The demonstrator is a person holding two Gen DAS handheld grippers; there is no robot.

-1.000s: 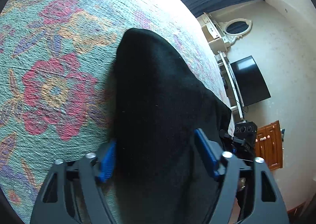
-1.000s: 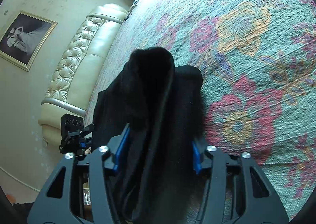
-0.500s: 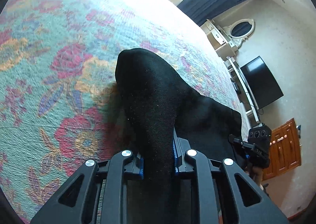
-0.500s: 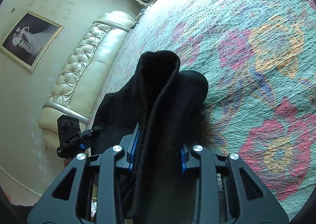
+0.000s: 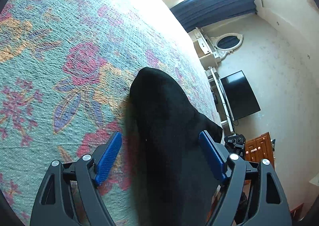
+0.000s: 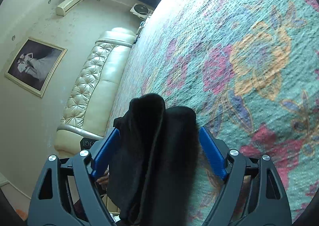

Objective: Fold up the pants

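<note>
Lying on the floral bedspread (image 5: 59, 50) near the bed's edge, the black pants (image 5: 165, 126) ran from the bottom of each wrist view up toward twelve o'clock, ending in a rounded, bunched fold. In the left view the left gripper (image 5: 159, 156) straddled the cloth with its blue pads (image 5: 108, 158) spread wide at seven and five o'clock, the jaws opening and clear of the fabric, which sat between them without being pinched. The right gripper (image 6: 159, 150) stood the same way: jaws opening, blue pads (image 6: 212, 154) parted on either side of the pants (image 6: 155, 146), where two stacked layers showed a seam line running up the middle. The right gripper's dark body peeked into the left view at about four o'clock, so the two tools probably flanked the same garment. The cloth looked soft, limp and light, likely a knit that would sag and slide off itself rather than hold a crease, so it would need a firm pinch through all layers. The best hold appeared to be at the outer edges of the folded end, one tool per side, catching both layers together so that the stack lifted evenly. A grab at one layer alone would probably undo the fold.
</note>
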